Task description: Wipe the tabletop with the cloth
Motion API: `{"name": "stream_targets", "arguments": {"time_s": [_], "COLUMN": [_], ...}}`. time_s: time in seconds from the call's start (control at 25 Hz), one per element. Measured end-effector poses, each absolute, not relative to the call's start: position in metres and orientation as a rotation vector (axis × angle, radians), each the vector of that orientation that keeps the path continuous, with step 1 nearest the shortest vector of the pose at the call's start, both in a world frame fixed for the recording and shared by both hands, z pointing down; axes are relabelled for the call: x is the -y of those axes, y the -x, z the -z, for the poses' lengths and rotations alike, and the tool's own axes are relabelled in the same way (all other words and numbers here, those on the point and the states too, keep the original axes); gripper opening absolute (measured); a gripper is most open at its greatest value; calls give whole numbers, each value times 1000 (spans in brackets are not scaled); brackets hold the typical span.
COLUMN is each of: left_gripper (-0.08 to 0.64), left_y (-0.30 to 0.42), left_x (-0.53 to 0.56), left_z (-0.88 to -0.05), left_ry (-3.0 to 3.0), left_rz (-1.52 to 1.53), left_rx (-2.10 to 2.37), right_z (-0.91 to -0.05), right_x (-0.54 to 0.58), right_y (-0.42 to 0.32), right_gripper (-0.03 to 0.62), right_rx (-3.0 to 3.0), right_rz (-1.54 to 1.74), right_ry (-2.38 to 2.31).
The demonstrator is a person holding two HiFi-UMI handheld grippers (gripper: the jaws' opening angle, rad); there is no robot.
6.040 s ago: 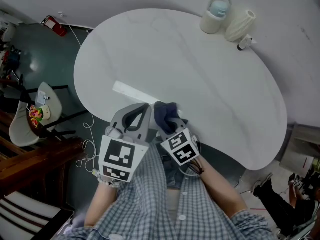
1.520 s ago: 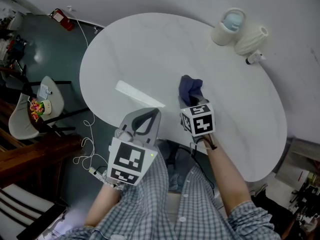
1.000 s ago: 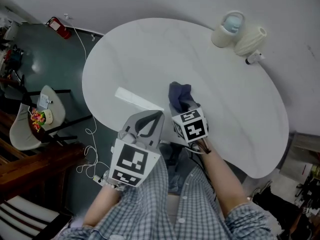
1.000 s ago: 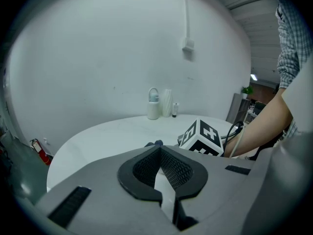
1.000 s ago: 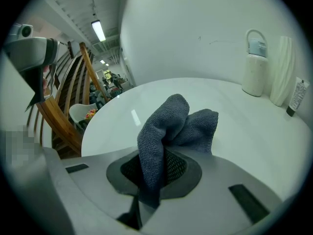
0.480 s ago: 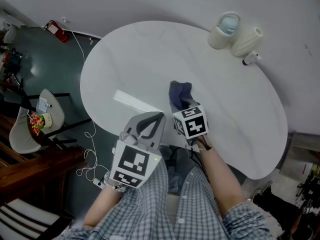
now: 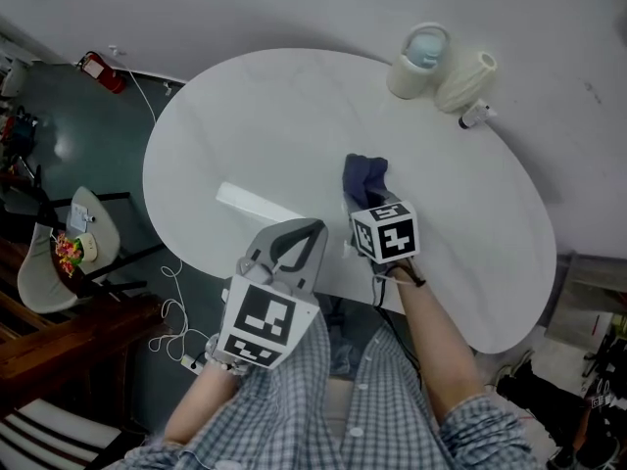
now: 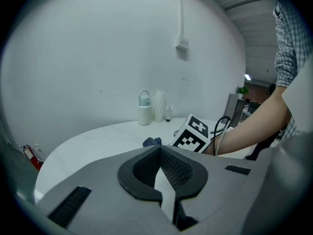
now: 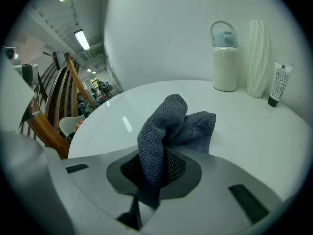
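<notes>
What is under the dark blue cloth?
Only bare white tabletop shows around the cloth, which is pinched in the right hand-held gripper. The patch directly beneath its folds is covered, so nothing there can be checked.

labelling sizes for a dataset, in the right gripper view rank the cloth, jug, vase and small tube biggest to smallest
1. cloth, though it is nearest the camera
2. jug and vase, too alike to rank
3. small tube
</notes>
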State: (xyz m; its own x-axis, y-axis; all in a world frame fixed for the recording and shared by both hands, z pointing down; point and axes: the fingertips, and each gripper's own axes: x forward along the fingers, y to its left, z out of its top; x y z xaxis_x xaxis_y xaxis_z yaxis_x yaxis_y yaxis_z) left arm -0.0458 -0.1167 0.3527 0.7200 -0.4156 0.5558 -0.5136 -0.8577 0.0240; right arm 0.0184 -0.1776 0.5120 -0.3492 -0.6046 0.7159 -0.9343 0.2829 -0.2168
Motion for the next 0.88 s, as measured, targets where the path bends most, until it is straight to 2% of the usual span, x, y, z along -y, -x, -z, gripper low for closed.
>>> {"name": "stream_targets", "arguments": {"time_s": [0.88], "left_gripper": [3], "left_y": [-36], "left_x": [122], "left_z": [-359], "left_ry": [-2759], "left_rz": [-841], "left_rx": [654], "right_z": [-510], "right_x": [155], "right_y": [-227], "right_gripper": [40], "right_rx": [1834], "right_rz": [-1031], "right_ry": [-1805]}}
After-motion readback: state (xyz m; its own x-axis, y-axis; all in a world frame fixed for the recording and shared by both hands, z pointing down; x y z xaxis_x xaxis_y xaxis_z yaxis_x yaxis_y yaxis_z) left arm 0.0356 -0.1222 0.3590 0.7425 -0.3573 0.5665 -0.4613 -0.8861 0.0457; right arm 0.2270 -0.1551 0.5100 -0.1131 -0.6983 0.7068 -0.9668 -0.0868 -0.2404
